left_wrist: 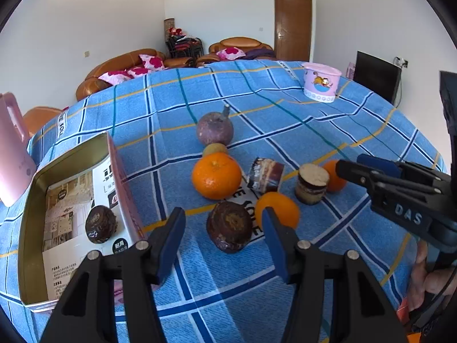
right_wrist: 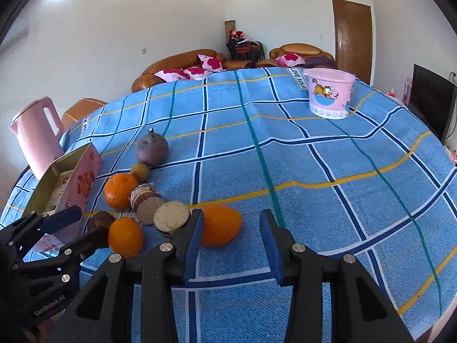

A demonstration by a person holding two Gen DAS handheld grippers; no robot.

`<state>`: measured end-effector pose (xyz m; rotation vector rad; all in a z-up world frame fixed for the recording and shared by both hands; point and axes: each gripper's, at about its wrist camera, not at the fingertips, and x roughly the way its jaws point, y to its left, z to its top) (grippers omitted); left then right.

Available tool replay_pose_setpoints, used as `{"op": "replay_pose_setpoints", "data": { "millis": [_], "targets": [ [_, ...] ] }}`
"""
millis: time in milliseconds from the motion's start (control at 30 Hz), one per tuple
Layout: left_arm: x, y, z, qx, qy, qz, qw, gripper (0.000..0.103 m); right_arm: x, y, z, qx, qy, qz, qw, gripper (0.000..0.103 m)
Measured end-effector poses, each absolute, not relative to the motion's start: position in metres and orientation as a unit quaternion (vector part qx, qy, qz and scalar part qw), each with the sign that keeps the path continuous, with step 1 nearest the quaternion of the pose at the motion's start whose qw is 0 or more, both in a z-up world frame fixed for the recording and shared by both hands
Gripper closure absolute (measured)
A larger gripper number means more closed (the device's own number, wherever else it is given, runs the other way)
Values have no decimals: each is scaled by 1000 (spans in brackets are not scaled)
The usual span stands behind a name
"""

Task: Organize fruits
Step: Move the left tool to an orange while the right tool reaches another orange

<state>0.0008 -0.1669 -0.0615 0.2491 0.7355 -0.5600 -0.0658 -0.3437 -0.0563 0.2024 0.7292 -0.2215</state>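
Note:
Fruits lie in a cluster on the blue checked cloth. In the left wrist view, a dark passion fruit (left_wrist: 229,226) sits just ahead of my open left gripper (left_wrist: 224,235), between its fingers' line. Around it are a small orange (left_wrist: 277,209), a large orange (left_wrist: 216,175), a purple round fruit (left_wrist: 214,129), a small brownish fruit (left_wrist: 214,149) and two cut brown pieces (left_wrist: 265,175) (left_wrist: 311,183). An open tin box (left_wrist: 28,228) on the left holds one dark fruit (left_wrist: 100,224). My right gripper (right_wrist: 231,230) is open and empty, beside an orange (right_wrist: 221,225).
A pink bucket (right_wrist: 330,93) stands at the table's far right. A pink jug (right_wrist: 34,137) stands at the far left behind the tin box (right_wrist: 80,183). Sofas, a door and a dark screen lie beyond the table.

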Motion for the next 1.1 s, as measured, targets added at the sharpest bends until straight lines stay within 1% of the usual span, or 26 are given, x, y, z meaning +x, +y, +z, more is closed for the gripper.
{"op": "replay_pose_setpoints", "data": {
  "millis": [300,433,533,633,800,867,967,1067,1100],
  "targets": [
    [-1,-164,-64,130,354,-263,888,45,-53,-341,-67,105,383,-87,914,60],
    [6,-169,-62,115,364,-269,884,45,-46,-349,-69,127,391,-81,908,60],
    [8,-171,-62,110,368,-269,883,44,-45,-345,-70,113,396,-78,908,60],
    [2,-171,-61,104,367,-289,878,44,-48,-343,-69,103,392,-87,910,61],
    [-6,-167,-57,91,369,-301,875,44,-60,-361,-64,126,364,-142,912,61],
    [-11,-168,-51,85,356,-311,877,44,-64,-368,-64,147,355,-135,913,61],
    [-17,-175,-42,86,334,-325,880,44,-64,-368,-63,150,352,-132,915,61],
    [-12,-188,-50,96,349,-324,874,44,-64,-367,-63,149,349,-129,916,61],
    [-9,-191,-54,97,357,-322,871,46,-64,-368,-63,150,349,-128,916,61]
  ]
}}
